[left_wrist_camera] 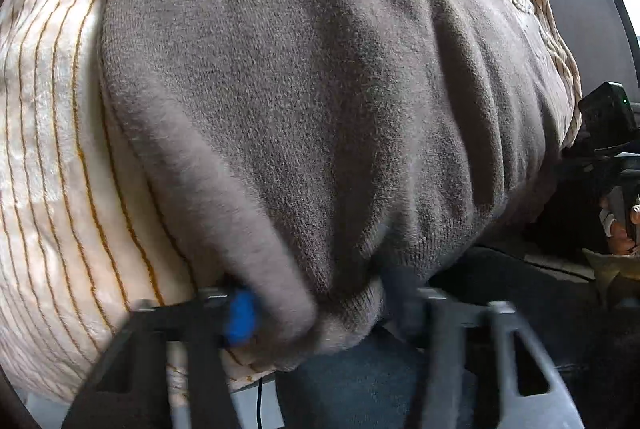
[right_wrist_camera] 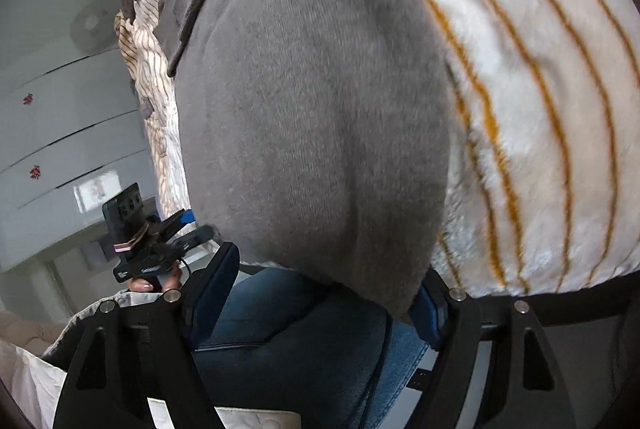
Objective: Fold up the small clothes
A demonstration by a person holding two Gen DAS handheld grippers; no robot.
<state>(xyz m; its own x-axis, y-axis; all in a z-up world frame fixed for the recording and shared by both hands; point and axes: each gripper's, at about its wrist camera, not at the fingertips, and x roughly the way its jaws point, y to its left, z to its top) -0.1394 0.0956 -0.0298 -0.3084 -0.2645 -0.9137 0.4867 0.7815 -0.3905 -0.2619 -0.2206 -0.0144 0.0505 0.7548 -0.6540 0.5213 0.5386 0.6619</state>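
Pinching the near corner of the grey knit garment [left_wrist_camera: 320, 109], my left gripper [left_wrist_camera: 320, 313] has narrowed until bunched cloth fills the gap between its blue pad [left_wrist_camera: 240, 317] and the other finger, though blur there keeps me from judging how firm the hold is. My right gripper [right_wrist_camera: 320, 301] stands half wide around the garment's other near corner: the cloth touches one pad and hangs clear of the opposite one, so nothing is held on that side yet. The garment lies spread on the cream striped blanket [left_wrist_camera: 52, 149], its near edge drooping over blue denim [right_wrist_camera: 300, 329]. My worry is the left pinch taking in blanket, since striped fabric sits right under the blue pad; a lift would then drag the bedding along. On the right, closing too low could catch denim, or only one layer, and skew the fold. The left wrist view gives me the wrinkles running across the garment, which the right one flattens. Only the right wrist view shows the left tool from outside, held in a hand [right_wrist_camera: 144, 285] beside the garment's edge.
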